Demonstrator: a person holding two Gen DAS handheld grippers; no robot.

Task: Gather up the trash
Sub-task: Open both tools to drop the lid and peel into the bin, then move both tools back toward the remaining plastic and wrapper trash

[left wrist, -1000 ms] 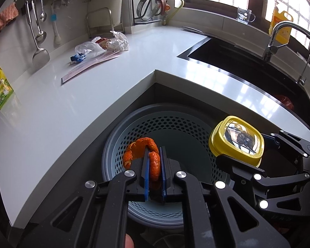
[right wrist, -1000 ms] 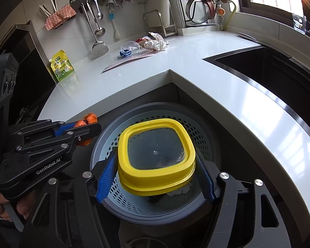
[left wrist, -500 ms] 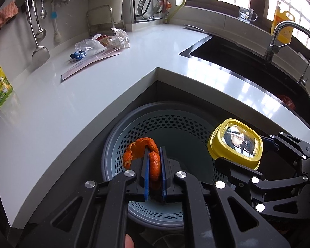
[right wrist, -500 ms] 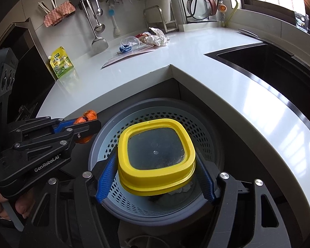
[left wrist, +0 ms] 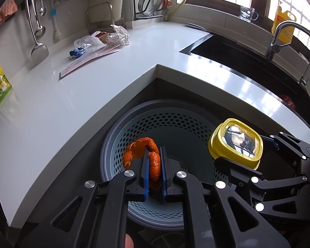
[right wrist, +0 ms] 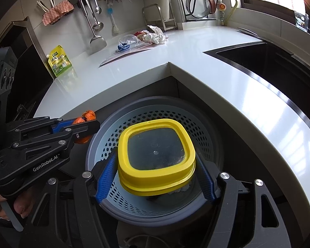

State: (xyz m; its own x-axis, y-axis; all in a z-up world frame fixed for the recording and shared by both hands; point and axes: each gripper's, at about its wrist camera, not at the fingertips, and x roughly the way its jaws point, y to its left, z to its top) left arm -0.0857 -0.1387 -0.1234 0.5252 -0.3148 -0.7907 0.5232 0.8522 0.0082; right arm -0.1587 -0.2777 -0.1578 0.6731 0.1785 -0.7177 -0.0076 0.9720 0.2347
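My left gripper is shut on a curled orange peel and holds it over the left side of a grey perforated bin tucked under the counter corner. The peel also shows in the right wrist view. My right gripper is shut on a clear container with a yellow lid, held over the middle of the bin. The container sits to the right in the left wrist view.
More trash lies at the back of the white counter: a clear plastic cup, a crumpled wrapper, a flat paper strip. A yellow-green packet leans at the left. A dark sink is at right.
Both grippers shifted slightly; the counter and bin sit a little higher and closer in view. Both grips are unchanged.
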